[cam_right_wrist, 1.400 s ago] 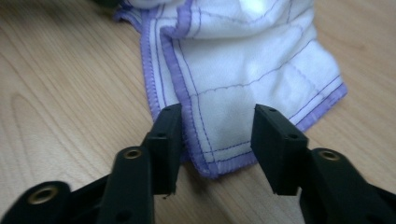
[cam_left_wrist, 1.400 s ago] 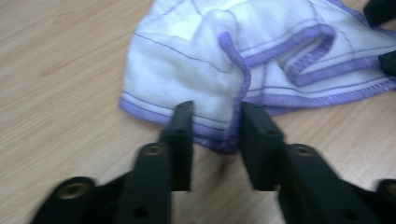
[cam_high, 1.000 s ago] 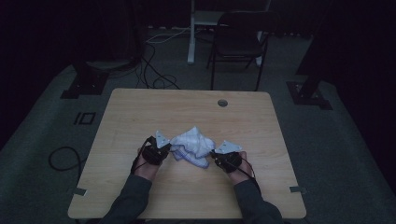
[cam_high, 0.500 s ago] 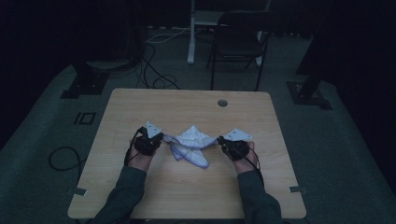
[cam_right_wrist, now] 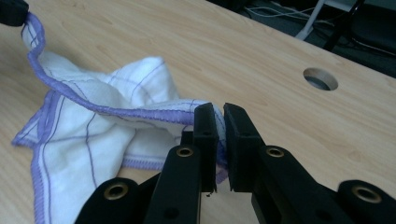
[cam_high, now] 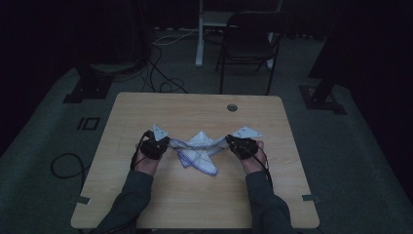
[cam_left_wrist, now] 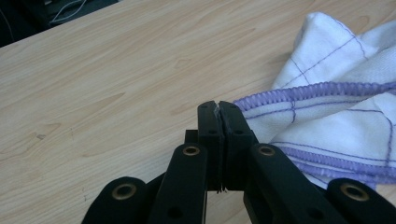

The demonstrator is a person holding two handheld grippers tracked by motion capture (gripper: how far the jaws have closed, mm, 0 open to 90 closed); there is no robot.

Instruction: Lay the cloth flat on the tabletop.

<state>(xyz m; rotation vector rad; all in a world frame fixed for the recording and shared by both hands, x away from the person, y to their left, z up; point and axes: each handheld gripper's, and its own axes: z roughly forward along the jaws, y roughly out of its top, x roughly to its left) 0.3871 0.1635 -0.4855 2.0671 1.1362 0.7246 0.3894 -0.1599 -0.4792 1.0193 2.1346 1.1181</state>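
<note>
Both grippers, left gripper (cam_left_wrist: 218, 105) and right gripper (cam_right_wrist: 219, 108), are clamped on the cloth (cam_high: 199, 148) hem; pull apart evenly so the edge between them goes taut.

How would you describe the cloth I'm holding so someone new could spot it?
On the wooden table, look midway between the left gripper and right gripper. The cloth hangs stretched between them: white, crumpled, with thin purple grid lines and a purple stitched edge.
</note>
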